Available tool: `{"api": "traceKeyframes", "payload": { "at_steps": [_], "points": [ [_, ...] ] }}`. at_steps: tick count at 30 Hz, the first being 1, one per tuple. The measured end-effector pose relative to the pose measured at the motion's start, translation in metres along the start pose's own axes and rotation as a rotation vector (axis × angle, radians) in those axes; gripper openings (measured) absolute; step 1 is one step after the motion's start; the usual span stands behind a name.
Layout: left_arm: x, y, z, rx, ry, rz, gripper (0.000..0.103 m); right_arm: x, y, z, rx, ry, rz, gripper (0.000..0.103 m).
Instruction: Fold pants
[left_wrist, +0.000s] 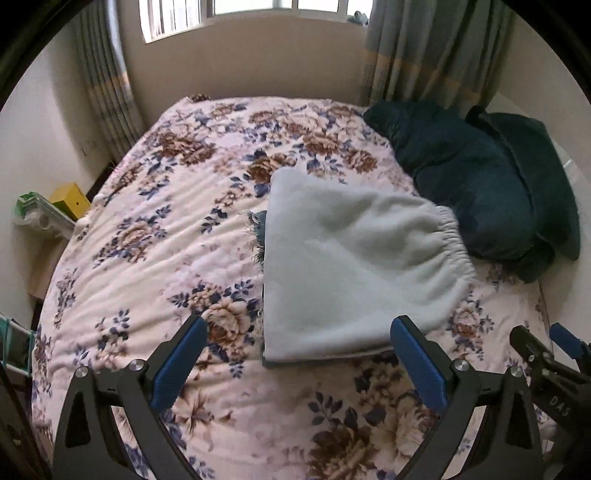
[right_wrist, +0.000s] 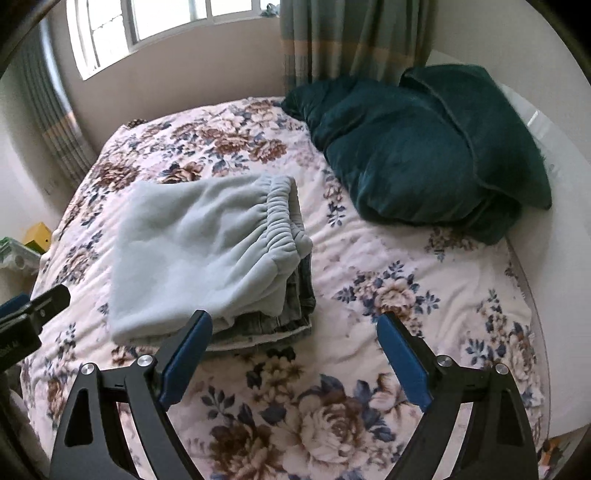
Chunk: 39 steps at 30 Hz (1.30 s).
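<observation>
Pale grey-green fleece pants (left_wrist: 343, 258) lie folded on the floral bedspread (left_wrist: 155, 236), elastic waistband to the right. They rest on top of folded grey jeans (right_wrist: 280, 325), which show under them in the right wrist view; the pants also show there (right_wrist: 192, 254). My left gripper (left_wrist: 299, 332) is open and empty, just in front of the near edge of the pants. My right gripper (right_wrist: 293, 328) is open and empty, near the front right corner of the stack. The right gripper also shows at the right edge of the left wrist view (left_wrist: 546, 354).
A dark teal blanket and pillow (right_wrist: 424, 155) lie heaped at the bed's far right. A wall with a window and curtains (left_wrist: 424, 51) stands behind the bed. A yellow box (left_wrist: 70, 201) and clutter sit off the bed's left edge.
</observation>
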<state>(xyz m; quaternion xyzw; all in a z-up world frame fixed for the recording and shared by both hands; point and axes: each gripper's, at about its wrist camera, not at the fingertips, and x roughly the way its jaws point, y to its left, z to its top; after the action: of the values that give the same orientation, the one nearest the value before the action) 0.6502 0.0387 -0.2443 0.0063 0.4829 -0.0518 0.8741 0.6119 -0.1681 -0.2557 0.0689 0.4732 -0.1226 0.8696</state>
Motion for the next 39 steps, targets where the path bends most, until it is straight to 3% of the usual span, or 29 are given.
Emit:
{"api": "traceKeyframes", "payload": {
  "at_steps": [10,28,39],
  "points": [
    [-0.15,-0.028,-0.06,0.008,-0.124,0.058,0.102,-0.144,-0.033,-0.039,-0.032,-0.091,0.057,0.093],
    [-0.414,-0.074,-0.206,0.018,-0.308,0.079,0.102,-0.455,-0.114,-0.188,-0.081,-0.239,0.129,0.093],
    [-0.485,-0.065,-0.24,0.05,-0.341,0.096,0.102,-0.584,-0.128,-0.239,-0.092,-0.32,0.135,0.093]
  ]
}}
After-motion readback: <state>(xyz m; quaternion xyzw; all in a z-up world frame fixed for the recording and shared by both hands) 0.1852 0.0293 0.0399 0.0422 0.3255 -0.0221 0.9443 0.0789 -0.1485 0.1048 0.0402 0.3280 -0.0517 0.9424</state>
